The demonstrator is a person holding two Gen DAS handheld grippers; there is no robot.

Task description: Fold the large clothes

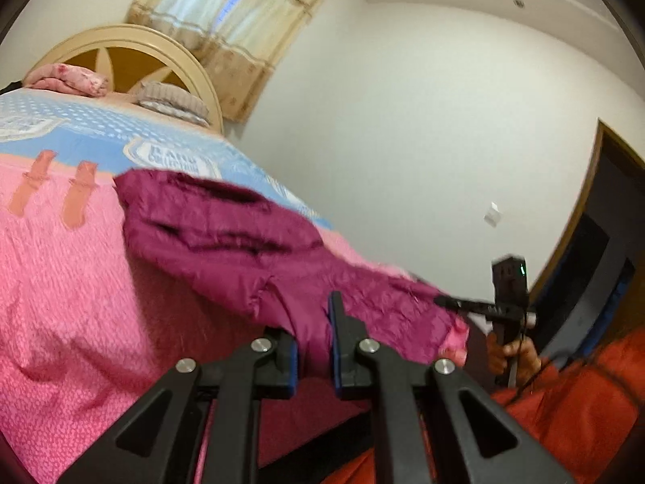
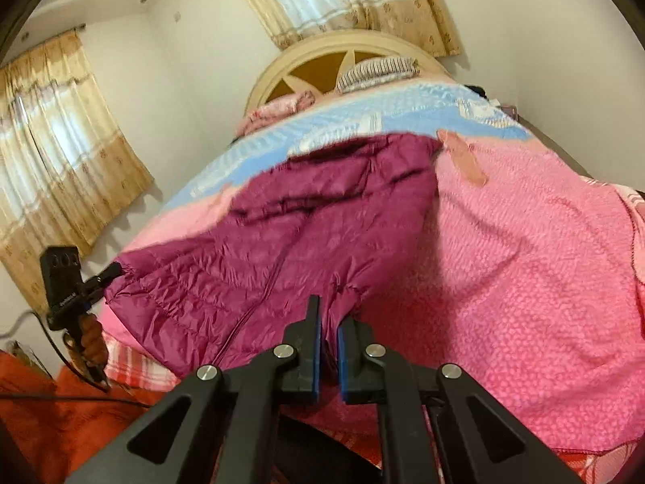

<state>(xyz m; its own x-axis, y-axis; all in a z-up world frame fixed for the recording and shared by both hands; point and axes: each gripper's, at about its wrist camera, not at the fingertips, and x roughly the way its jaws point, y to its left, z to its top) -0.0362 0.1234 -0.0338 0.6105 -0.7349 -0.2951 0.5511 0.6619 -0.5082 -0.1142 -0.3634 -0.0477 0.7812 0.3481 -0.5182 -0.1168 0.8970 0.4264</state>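
Both the left gripper and right gripper were clamped on the jacket hem; it looked light, soft, slippery, puffy.

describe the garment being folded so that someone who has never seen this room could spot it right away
Start at the bed with its pink bedspread. Near the foot edge lies a puffy quilted jacket, its near hem pinched by the left gripper and the right gripper. It is the only dark magenta, shiny thing on the bed.
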